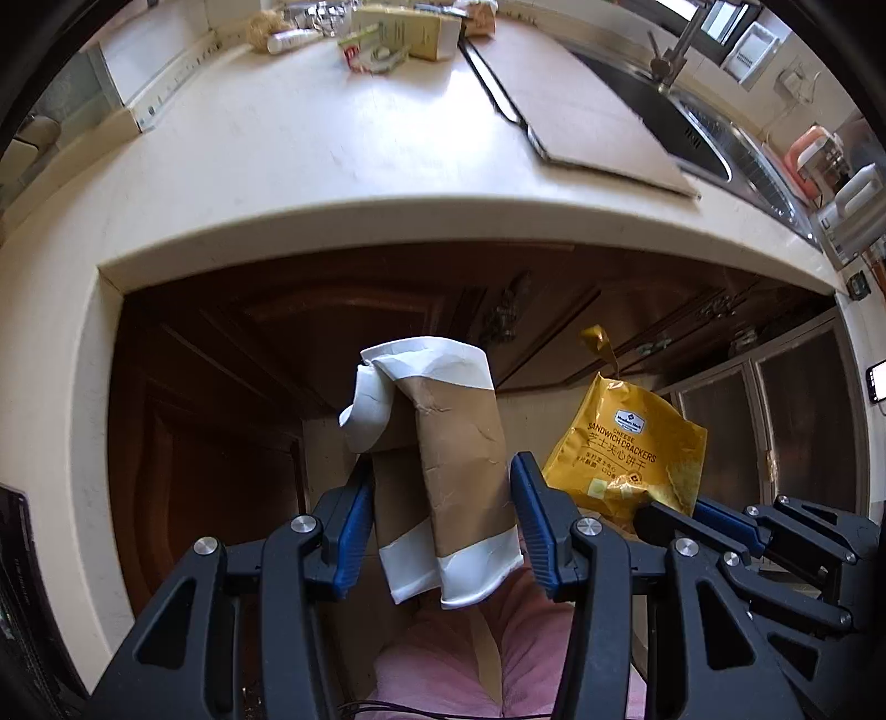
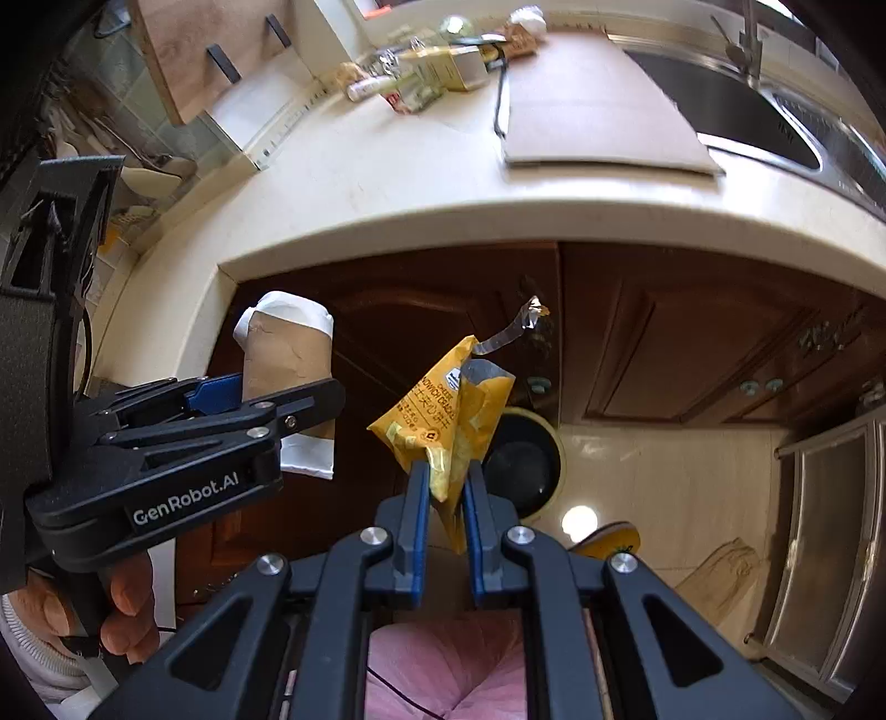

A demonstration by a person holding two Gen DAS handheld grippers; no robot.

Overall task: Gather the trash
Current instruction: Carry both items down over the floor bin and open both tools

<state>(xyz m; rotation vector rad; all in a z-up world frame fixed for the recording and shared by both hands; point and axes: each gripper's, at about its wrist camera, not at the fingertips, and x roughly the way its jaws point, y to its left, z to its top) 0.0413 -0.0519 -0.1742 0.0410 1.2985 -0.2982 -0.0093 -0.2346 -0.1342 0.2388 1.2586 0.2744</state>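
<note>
My left gripper (image 1: 440,482) is shut on a crushed brown-and-white paper cup (image 1: 454,432), its blue pads pressing both sides, out beyond the counter edge. Beside it my right gripper (image 1: 673,507) holds a yellow cracker wrapper (image 1: 626,443). In the right wrist view the right gripper (image 2: 447,473) is shut on the wrapper's (image 2: 443,410) lower corner, and a torn strip sticks up from the wrapper's top. On the floor below and behind the wrapper stands a round bin (image 2: 556,443) with a black liner and a yellow rim. The left gripper (image 2: 288,387) with the cup (image 2: 282,343) hangs to the left.
A cream counter (image 1: 332,166) carries a flat cardboard sheet (image 1: 581,111), a steel sink (image 1: 692,127) and packaging clutter (image 1: 387,33) at the back. Dark wooden cabinet doors (image 2: 664,343) are below it. A hand (image 2: 127,609), pink fabric (image 2: 443,664) and a yellow slipper (image 2: 609,540) are near.
</note>
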